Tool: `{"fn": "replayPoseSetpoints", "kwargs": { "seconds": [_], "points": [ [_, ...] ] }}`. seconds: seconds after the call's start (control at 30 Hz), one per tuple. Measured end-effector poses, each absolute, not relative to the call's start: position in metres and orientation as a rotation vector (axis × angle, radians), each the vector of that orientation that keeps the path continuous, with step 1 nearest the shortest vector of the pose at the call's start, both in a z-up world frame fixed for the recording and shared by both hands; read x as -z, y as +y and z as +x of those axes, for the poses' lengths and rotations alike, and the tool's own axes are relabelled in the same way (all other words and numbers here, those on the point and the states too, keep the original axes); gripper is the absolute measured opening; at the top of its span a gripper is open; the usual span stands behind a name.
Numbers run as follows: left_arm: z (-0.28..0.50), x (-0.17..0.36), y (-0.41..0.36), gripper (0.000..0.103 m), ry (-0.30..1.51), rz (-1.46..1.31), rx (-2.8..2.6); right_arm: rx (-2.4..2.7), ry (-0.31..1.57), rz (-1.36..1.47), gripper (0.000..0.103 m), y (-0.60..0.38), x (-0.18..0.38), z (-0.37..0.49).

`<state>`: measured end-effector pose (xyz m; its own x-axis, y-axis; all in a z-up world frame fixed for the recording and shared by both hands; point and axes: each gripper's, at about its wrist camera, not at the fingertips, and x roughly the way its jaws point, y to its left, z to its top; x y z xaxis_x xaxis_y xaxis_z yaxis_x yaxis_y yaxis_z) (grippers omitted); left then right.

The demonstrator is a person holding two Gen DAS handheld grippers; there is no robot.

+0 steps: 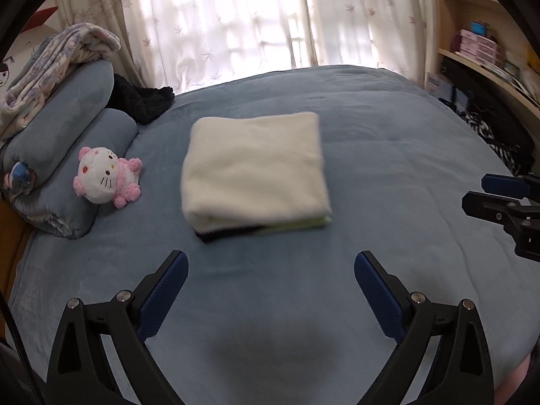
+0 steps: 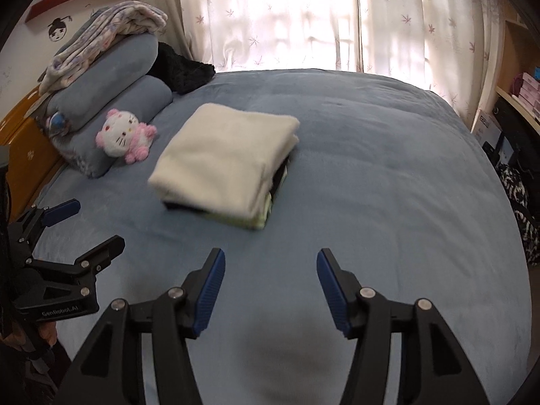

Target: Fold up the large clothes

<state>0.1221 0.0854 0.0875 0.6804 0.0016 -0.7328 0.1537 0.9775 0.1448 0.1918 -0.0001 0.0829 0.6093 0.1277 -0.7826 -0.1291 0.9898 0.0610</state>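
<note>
Folded cream garment (image 1: 254, 168) on bed (image 1: 388, 155) lies ahead of both grippers — left gripper (image 1: 270, 270), right gripper (image 2: 270, 266) — fingers apart, empty; left nearer.

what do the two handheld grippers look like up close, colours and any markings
Both the left gripper and the right gripper are matte black angular frames with silver round rivets at the linkage joints. Each finger carries a ribbed dark blue pad on its inner face. Seen from the right wrist camera, the left gripper's body bears white "GenRobot.AI" lettering. No cables are visible.
</note>
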Motion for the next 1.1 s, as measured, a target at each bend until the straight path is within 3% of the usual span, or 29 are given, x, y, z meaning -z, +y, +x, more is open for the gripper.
{"fn": "replayPoseSetpoints", "kwargs": {
  "seconds": [0.47, 0.73, 0.87, 1.1],
  "points": [
    [-0.010, -0.063, 0.031, 0.098, 0.830, 0.171, 0.062, -0.087, 0.942, 0.043, 0.057, -0.043, -0.042, 0.061],
    [-0.047, -0.051, 0.003, 0.098, 0.830, 0.128, 0.042, -0.048, 0.902, 0.084, 0.057, -0.058, -0.035, 0.017],
    [-0.061, -0.051, -0.004, 0.098, 0.818, 0.098, 0.040, -0.023, 0.887, 0.114, 0.066, -0.067, -0.034, 0.001],
    [-0.076, -0.052, -0.014, 0.098, 0.819, 0.048, 0.039, -0.018, 0.883, 0.151, 0.067, -0.077, -0.032, -0.013]
  ]
}}
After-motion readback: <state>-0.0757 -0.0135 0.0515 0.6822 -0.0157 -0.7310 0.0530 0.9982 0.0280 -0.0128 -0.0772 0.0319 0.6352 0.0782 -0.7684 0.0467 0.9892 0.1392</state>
